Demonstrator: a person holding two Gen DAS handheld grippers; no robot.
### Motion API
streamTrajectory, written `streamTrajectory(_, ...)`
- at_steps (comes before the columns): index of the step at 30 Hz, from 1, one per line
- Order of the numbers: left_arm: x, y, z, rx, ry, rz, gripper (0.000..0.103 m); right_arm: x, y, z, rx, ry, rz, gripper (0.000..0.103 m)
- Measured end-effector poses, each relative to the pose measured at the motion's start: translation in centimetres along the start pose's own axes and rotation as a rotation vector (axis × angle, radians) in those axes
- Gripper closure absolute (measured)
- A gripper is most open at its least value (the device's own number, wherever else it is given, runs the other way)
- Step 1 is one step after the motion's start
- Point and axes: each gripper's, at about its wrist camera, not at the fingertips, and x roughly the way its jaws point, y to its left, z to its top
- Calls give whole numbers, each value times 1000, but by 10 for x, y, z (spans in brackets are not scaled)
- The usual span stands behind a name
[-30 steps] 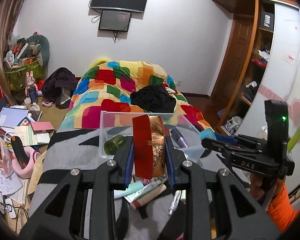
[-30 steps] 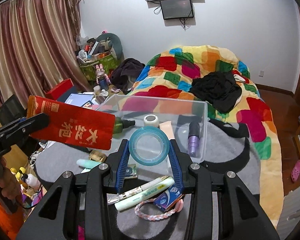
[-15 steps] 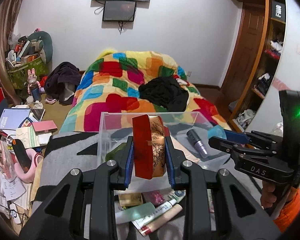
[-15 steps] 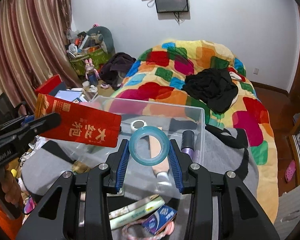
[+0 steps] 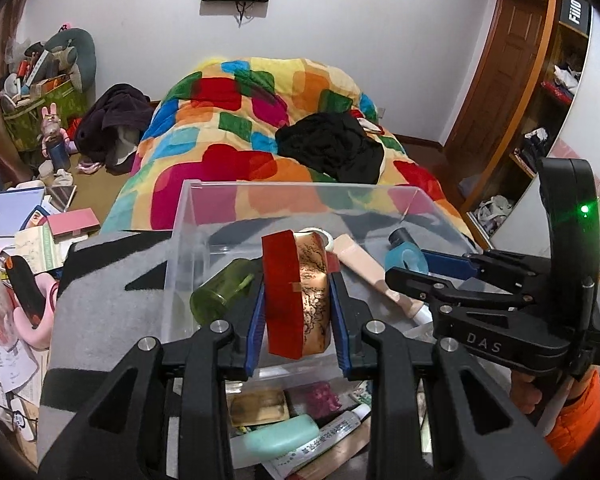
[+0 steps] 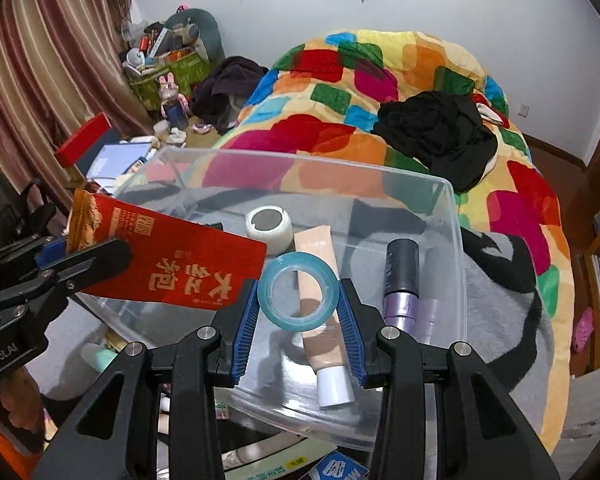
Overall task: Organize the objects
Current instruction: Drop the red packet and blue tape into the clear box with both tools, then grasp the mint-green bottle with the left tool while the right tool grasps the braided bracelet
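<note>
My left gripper (image 5: 297,320) is shut on a red and gold packet (image 5: 296,292), held over the near edge of a clear plastic bin (image 5: 188,216). The packet also shows in the right wrist view (image 6: 160,256). My right gripper (image 6: 299,312) is shut on a blue tape ring (image 6: 298,292) and holds it over the bin (image 6: 452,240). The right gripper shows in the left wrist view (image 5: 428,268) with the blue ring (image 5: 406,254). Inside the bin lie a white tape roll (image 6: 269,224), a beige tube (image 6: 324,336), a purple bottle (image 6: 402,280) and a green bottle (image 5: 220,292).
The bin sits on a grey and black blanket (image 5: 108,288). Loose tubes and packets (image 5: 284,432) lie in front of the bin. Behind is a colourful quilt (image 5: 252,120) with black clothes (image 5: 332,148). Clutter covers the floor at left (image 5: 20,232). A wardrobe (image 5: 548,100) stands at right.
Both grippers have moved forward and over the bin with their objects still held. The bin now looks nearer and lower in both views.
</note>
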Motion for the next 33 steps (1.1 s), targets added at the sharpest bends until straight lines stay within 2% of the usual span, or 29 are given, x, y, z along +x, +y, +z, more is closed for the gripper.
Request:
streamTrajectory(5, -9, -2, 0, 11, -13, 9, 73, -10, 6, -2, -31, -19, -28, 67)
streamTrajectory(8, -21, -3, 0, 20, -39, 25, 58, -19, 8, -2, -37, -33, -29, 61)
streamTrajectory(9, -24, -2, 1, 22, -47, 29, 49, -24, 8, -3, -35, -43, -29, 56)
streamTrajectory(10, -29, -3, 1, 25, -58, 35, 45, -27, 8, -2, -35, -50, -30, 53)
streamTrajectory(16, -53, -4, -1, 36, -98, 42, 39, -56, 8, -10, -32, -116, -38, 46)
streamTrajectory(24, -69, 2, -33, 44, -87, 65, 38, -90, 1, -39, -4, -164, -70, 44)
streamTrajectory(33, -48, 34, -76, 16, 51, 93, 38, -90, -24, -91, 74, -90, -102, 44)
